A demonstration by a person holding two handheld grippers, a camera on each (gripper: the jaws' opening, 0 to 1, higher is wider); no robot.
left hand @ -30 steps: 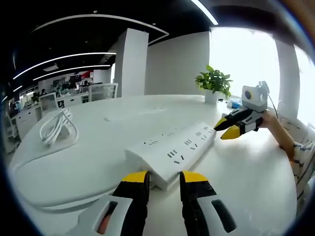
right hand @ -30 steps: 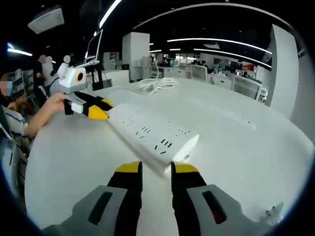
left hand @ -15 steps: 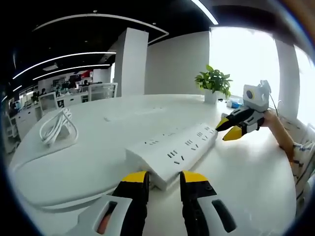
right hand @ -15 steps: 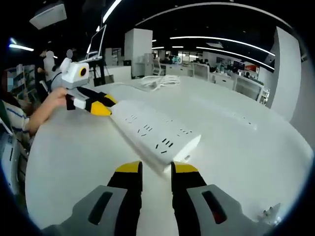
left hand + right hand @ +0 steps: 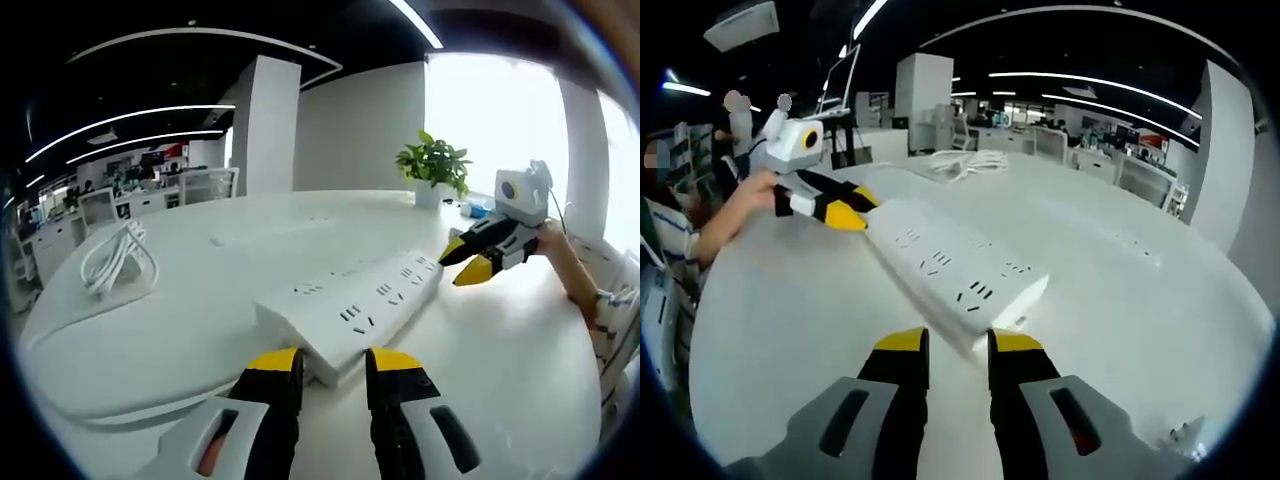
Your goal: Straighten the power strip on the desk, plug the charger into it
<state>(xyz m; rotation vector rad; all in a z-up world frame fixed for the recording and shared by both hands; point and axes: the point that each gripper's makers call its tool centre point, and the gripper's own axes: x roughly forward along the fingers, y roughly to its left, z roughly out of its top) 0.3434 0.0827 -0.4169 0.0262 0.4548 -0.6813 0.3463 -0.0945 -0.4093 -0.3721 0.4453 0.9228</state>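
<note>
A long white power strip (image 5: pixel 350 305) lies on the white table (image 5: pixel 180 340), running away from me at a slant. My left gripper (image 5: pixel 334 362) stands open just short of its near end, nothing between the yellow tips. My right gripper (image 5: pixel 462 260) hovers at the strip's far end. From the other side, the power strip (image 5: pixel 955 275) has my right gripper (image 5: pixel 958 345) open before its near end, and the left gripper (image 5: pixel 848 208) is at the far end. The charger with its coiled white cable (image 5: pixel 118 260) (image 5: pixel 965 165) lies apart on the table.
A potted plant (image 5: pixel 435 165) stands at the table's far edge by a bright window. A hand (image 5: pixel 560 262) holds the right gripper; another hand (image 5: pixel 735 205) holds the left gripper. Office desks and chairs stand beyond the table.
The power strip has stayed put. The right gripper has drifted slightly up and away at the strip's end, and its view has tilted a little.
</note>
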